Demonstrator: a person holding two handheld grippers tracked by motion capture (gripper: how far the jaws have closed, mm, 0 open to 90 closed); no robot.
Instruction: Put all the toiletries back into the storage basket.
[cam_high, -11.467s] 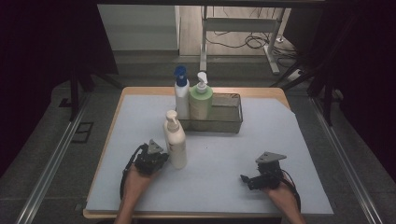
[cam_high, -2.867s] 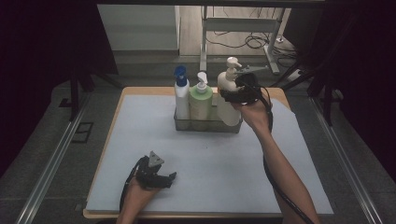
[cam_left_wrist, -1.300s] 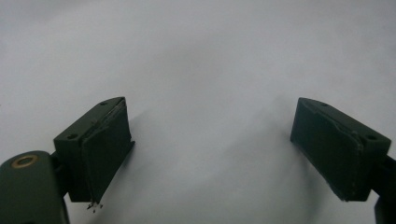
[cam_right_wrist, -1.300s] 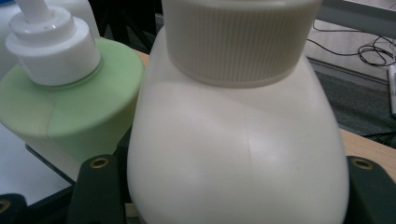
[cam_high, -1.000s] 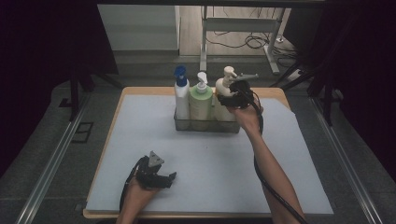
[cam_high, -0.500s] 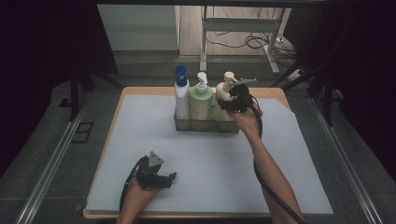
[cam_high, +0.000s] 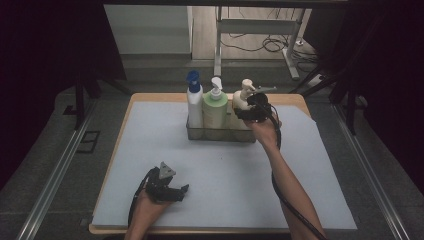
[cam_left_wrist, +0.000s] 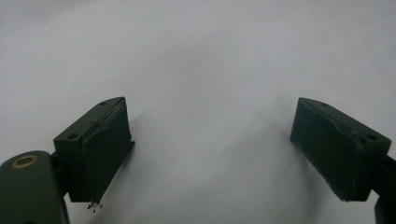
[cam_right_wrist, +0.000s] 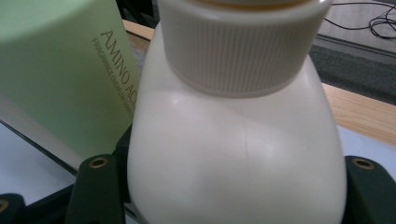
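Cream pump bottle (cam_high: 243, 106) stood at the right end of the wire basket (cam_high: 220, 133), and that basket is our marker for everything else. Nearest the person, well short of the basket and off toward its left, the left tongs (cam_high: 179, 191) rested on the pale mat (cam_high: 220, 185) covering the tabletop (cam_high: 150, 98); in the left gripper view those left tongs (cam_left_wrist: 210, 154) gaped wide, nothing but bare mat between the jaws. Moving up, the right forearm (cam_high: 287, 185) stretched from the near edge to the basket's right end. There the right tongs (cam_high: 248, 111) were clamped on the cream bottle's body, and the right gripper view showed the bottle (cam_right_wrist: 233, 154) wedged between both jaws just under its ribbed collar. In the basket's middle, touching the cream bottle, stood the green pump bottle (cam_high: 215, 109). At the basket's left end was the white bottle with a blue cap (cam_high: 194, 102), all three upright.
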